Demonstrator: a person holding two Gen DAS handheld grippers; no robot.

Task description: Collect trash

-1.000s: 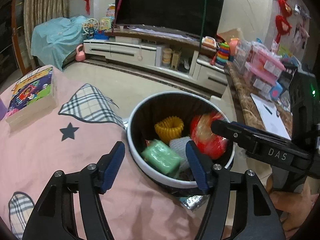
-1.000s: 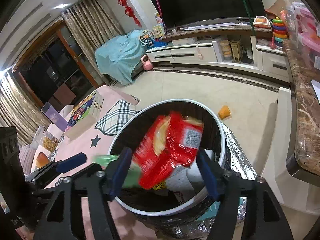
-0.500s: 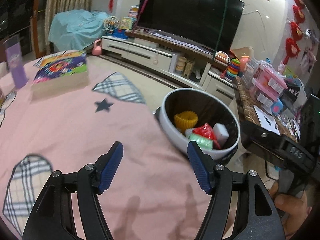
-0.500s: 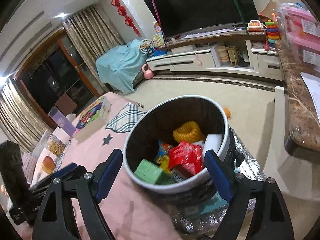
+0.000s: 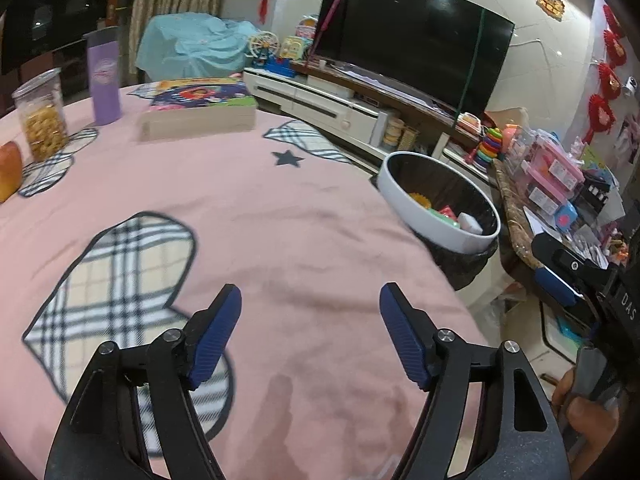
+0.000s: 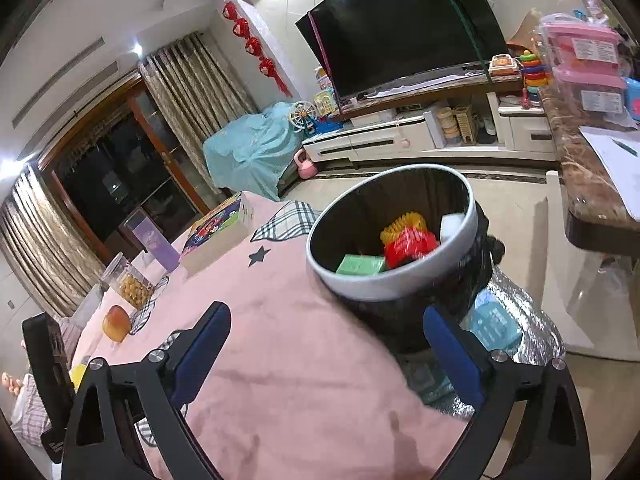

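Trash in bin; both tongs empty over the pink worktop.

Bin (image 6: 394,284), white rim, black liner, stands just beside the worktop (image 5: 260,240) edge. Inside: green box (image 6: 360,266), red wrapper (image 6: 410,246), yellow ribbed ring (image 6: 402,224), white block (image 6: 452,224). Left tongs (image 5: 310,336): jaws apart and just been opening, nothing between them, only pink cloth beneath. Right tongs (image 6: 324,354): jaws spread wide, just been opening, nothing gripped; bin lies ahead between the finger lines, untouched. Far side of worktop: book (image 5: 200,108), purple cup (image 5: 105,76), clear jar (image 5: 40,116) of yellow snacks, orange fruit (image 6: 117,323). Silver foil mat (image 6: 532,344) with teal packet (image 6: 494,326) on the floor at the bin's foot. TV (image 6: 404,28) and white cabinet (image 6: 400,140) behind. A hand (image 5: 586,420) holds the right tool's grip at the left view's edge.
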